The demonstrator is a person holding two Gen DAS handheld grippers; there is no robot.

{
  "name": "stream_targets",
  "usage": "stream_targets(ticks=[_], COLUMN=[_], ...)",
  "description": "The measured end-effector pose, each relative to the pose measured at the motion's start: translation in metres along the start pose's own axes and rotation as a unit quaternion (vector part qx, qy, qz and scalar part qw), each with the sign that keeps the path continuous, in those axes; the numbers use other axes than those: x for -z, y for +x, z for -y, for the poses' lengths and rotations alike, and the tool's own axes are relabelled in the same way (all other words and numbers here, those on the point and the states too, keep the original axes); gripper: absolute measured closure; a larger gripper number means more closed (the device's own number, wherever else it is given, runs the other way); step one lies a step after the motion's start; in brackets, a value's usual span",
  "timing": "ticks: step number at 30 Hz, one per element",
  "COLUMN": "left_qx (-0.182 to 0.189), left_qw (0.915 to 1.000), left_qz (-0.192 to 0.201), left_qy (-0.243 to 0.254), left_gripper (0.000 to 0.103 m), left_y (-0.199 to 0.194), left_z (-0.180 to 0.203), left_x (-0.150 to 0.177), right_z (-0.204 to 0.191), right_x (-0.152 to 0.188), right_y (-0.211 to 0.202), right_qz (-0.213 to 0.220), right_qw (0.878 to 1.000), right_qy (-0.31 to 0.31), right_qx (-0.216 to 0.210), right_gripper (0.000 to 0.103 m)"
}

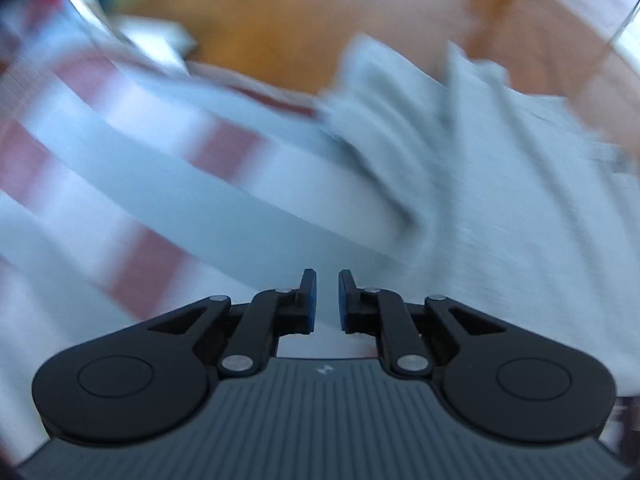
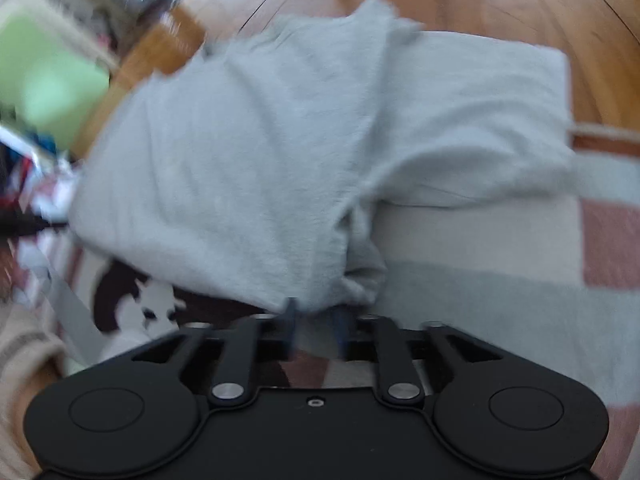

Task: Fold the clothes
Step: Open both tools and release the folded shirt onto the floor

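Note:
A light grey garment lies crumpled on a striped cloth, one flap folded over. Its bunched lower corner sits right at the tips of my right gripper. That gripper's blurred fingers stand apart, and I cannot make out any pinch on the fabric. In the left wrist view the same grey garment fills the right side, blurred. My left gripper hovers over the striped cloth beside the garment's edge, its blue pads a narrow gap apart with nothing between them.
The striped cloth has red, white and pale blue bands and lies on a wooden surface. A dark patch with a white figure shows at lower left. A person's beige sleeve is at the left edge. Blurred clutter lies beyond.

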State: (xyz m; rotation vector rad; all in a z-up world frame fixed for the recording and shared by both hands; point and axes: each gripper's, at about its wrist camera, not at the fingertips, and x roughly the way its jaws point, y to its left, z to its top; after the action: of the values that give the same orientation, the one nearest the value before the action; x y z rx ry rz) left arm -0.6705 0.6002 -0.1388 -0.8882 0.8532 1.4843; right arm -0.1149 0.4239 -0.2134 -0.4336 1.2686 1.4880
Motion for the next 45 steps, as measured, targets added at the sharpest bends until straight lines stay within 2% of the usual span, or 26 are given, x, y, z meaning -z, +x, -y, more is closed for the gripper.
stream_targets(ticks=[1,3,4,6,9,12,13,15,17,19,21,23,26,27,28,30,31,32,33,34,36,37,40,42,43,45], left_qx=[-0.008,0.041,0.066,0.105,0.157,0.201,0.208,0.218,0.229,0.232,0.232,0.22,0.218,0.215,0.207,0.195,0.194,0.193,0.193,0.193,0.194,0.197,0.199,0.186,0.18,0.174], left_qw=[0.9998,0.9987,0.997,0.9926,0.9825,0.9722,0.9701,0.9666,0.9631,0.9622,0.962,0.9649,0.9669,0.9683,0.9706,0.9742,0.9749,0.9755,0.976,0.9763,0.9765,0.9763,0.9759,0.9786,0.9795,0.9801], left_qz=[0.014,0.029,0.036,0.046,0.047,0.029,0.02,0.009,-0.004,-0.021,-0.038,-0.057,-0.065,-0.06,-0.049,-0.028,-0.021,-0.013,-0.004,0.007,0.029,0.039,0.06,0.062,0.064,0.07], left_qy=[0.008,0.01,0.016,0.04,0.089,0.116,0.123,0.135,0.14,0.14,0.139,0.131,0.115,0.112,0.112,0.11,0.107,0.105,0.101,0.097,0.088,0.082,0.066,0.063,0.064,0.064], left_gripper=[0.09,0.086,0.084,0.079,0.075,0.071,0.071,0.071,0.071,0.071,0.071,0.072,0.07,0.069,0.068,0.064,0.064,0.063,0.062,0.062,0.061,0.061,0.057,0.057,0.057,0.057], left_y=[-0.01,-0.022,-0.026,-0.028,-0.022,-0.006,0.002,0.014,0.022,0.032,0.043,0.057,0.057,0.055,0.053,0.05,0.05,0.05,0.049,0.049,0.05,0.054,0.065,0.073,0.076,0.081], left_z=[0.002,0.012,0.022,0.052,0.113,0.169,0.185,0.21,0.22,0.217,0.212,0.201,0.188,0.185,0.182,0.175,0.171,0.166,0.161,0.157,0.153,0.155,0.154,0.159,0.16,0.159], left_x=[-0.005,-0.016,-0.022,-0.031,-0.036,-0.039,-0.038,-0.034,-0.029,-0.02,-0.01,-0.002,-0.008,-0.01,-0.011,-0.013,-0.014,-0.016,-0.018,-0.02,-0.025,-0.031,-0.043,-0.049,-0.049,-0.051], right_z=[0.009,0.026,0.034,0.049,0.067,0.078,0.074,0.054,0.028,0.003,-0.008,-0.005,0.006,0.005,0.0,-0.008,-0.007,-0.005,-0.005,-0.008,-0.011,-0.012,-0.016,-0.02,-0.023,-0.023], right_x=[-0.001,-0.002,-0.004,-0.011,-0.026,-0.044,-0.053,-0.068,-0.065,-0.059,-0.049,-0.041,-0.033,-0.032,-0.033,-0.039,-0.042,-0.046,-0.053,-0.058,-0.072,-0.08,-0.115,-0.138,-0.15,-0.175], right_y=[-0.01,-0.029,-0.035,-0.036,-0.023,-0.009,-0.005,0.001,-0.013,-0.03,-0.034,-0.019,0.007,0.009,0.011,0.018,0.018,0.013,0.003,-0.007,-0.02,-0.027,-0.013,0.006,0.019,0.042], right_qz=[0.017,0.05,0.065,0.092,0.126,0.155,0.158,0.151,0.175,0.201,0.186,0.142,0.099,0.103,0.098,0.074,0.068,0.072,0.086,0.106,0.134,0.147,0.157,0.157,0.152,0.136], right_qw=[1.0,0.996,0.994,0.988,0.977,0.967,0.965,0.975,0.974,0.964,0.959,0.954,0.946,0.94,0.929,0.895,0.881,0.877,0.881,0.893,0.925,0.939,0.971,0.979,0.98,0.983], right_qy=[0.023,0.068,0.087,0.122,0.169,0.204,0.205,0.139,0.067,-0.006,-0.039,-0.069,-0.065,-0.074,-0.092,-0.123,-0.124,-0.113,-0.096,-0.081,-0.06,-0.049,-0.043,-0.048,-0.05,-0.045], right_qx=[0.003,0.008,0.015,0.024,0.016,0.019,0.031,0.087,0.131,0.173,0.212,0.255,0.301,0.317,0.344,0.423,0.45,0.462,0.456,0.429,0.35,0.309,0.175,0.125,0.115,0.111], right_gripper=[0.054,0.05,0.043,0.038,0.037,0.037,0.051,0.095,0.096,0.096,0.097,0.096,0.088,0.081,0.079,0.079,0.079,0.079,0.079,0.074,0.068,0.061,0.053,0.049,0.045,0.045])
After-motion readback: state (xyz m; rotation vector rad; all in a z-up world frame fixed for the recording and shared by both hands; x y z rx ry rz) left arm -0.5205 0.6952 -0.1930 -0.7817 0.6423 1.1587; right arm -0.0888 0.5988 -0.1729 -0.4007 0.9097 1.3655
